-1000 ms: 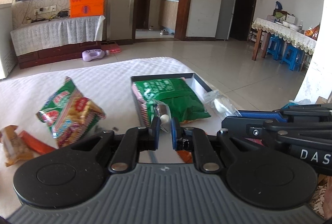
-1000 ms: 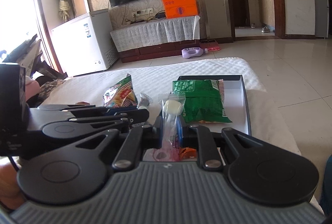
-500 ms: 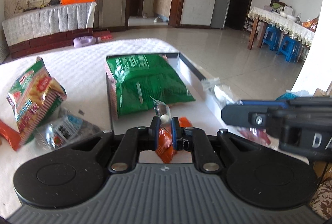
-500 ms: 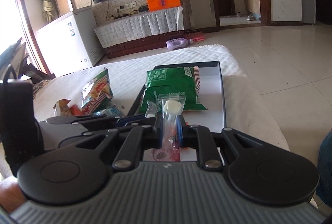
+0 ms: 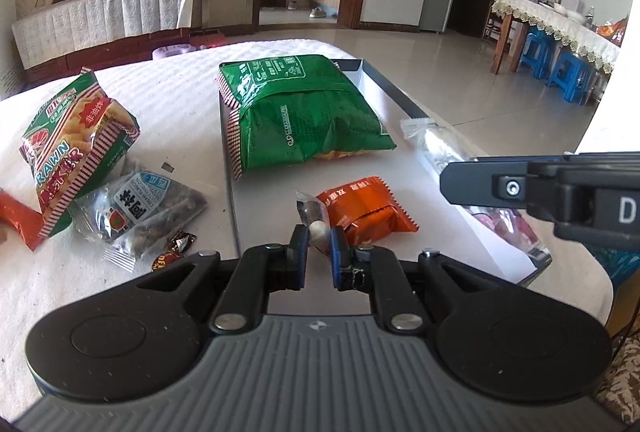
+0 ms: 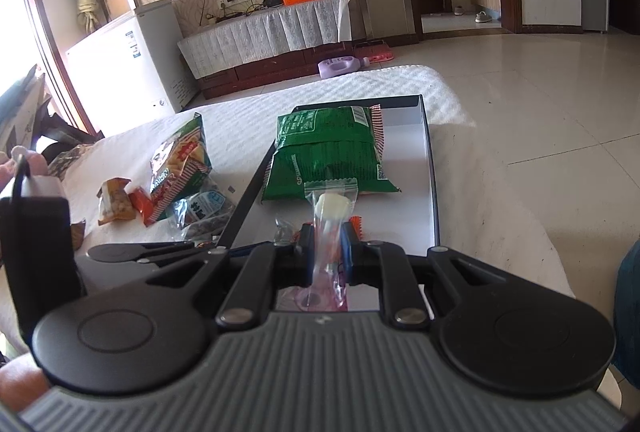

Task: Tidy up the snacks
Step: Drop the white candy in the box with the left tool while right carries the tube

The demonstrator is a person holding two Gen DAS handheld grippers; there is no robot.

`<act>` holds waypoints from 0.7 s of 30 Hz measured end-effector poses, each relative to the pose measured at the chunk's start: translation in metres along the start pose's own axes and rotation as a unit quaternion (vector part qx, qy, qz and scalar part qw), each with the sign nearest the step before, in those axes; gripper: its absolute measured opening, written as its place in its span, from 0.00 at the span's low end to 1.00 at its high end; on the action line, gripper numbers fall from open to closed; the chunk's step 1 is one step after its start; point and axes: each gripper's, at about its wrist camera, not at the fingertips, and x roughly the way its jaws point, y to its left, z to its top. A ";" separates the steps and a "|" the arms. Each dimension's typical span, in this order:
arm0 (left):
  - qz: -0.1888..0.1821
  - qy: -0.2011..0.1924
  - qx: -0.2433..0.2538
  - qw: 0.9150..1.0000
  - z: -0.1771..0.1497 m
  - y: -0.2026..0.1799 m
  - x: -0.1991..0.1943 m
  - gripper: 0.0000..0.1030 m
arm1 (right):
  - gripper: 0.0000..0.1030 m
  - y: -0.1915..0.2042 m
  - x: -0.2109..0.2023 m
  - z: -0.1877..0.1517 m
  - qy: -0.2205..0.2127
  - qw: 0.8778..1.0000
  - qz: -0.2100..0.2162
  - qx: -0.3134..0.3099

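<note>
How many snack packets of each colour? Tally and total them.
Green crisp bags: 2, green bag in the white tray, striped prawn-cracker bag
Orange or red foil packets: 2, orange packet, red packet
Clear plastic packets: 3, small packet in the left gripper, long packet in the right gripper, seed packet
Yellowish packet: 1
Small dark foil sweet: 1
Total: 9

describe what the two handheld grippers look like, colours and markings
Both match: a ribbed grey body, two round black discs, black linkage arms with silver pivot screws, and short black fingers with blue pads. The left gripper shows this best; the right gripper looks the same. Seen side-on from the left wrist, it carries white lettering beginning with D.
</note>
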 end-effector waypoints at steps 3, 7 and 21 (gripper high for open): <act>-0.003 0.002 0.006 1.000 -0.003 -0.001 -0.003 0.14 | 0.16 0.001 0.001 0.000 0.003 1.000 0.001 -0.001; 0.001 0.003 0.021 1.000 -0.007 -0.006 -0.007 0.14 | 0.16 0.001 0.003 0.000 0.005 1.000 0.000 -0.001; 0.014 -0.011 0.016 1.000 -0.002 0.002 -0.010 0.14 | 0.16 0.002 0.012 0.000 0.015 1.000 -0.005 -0.003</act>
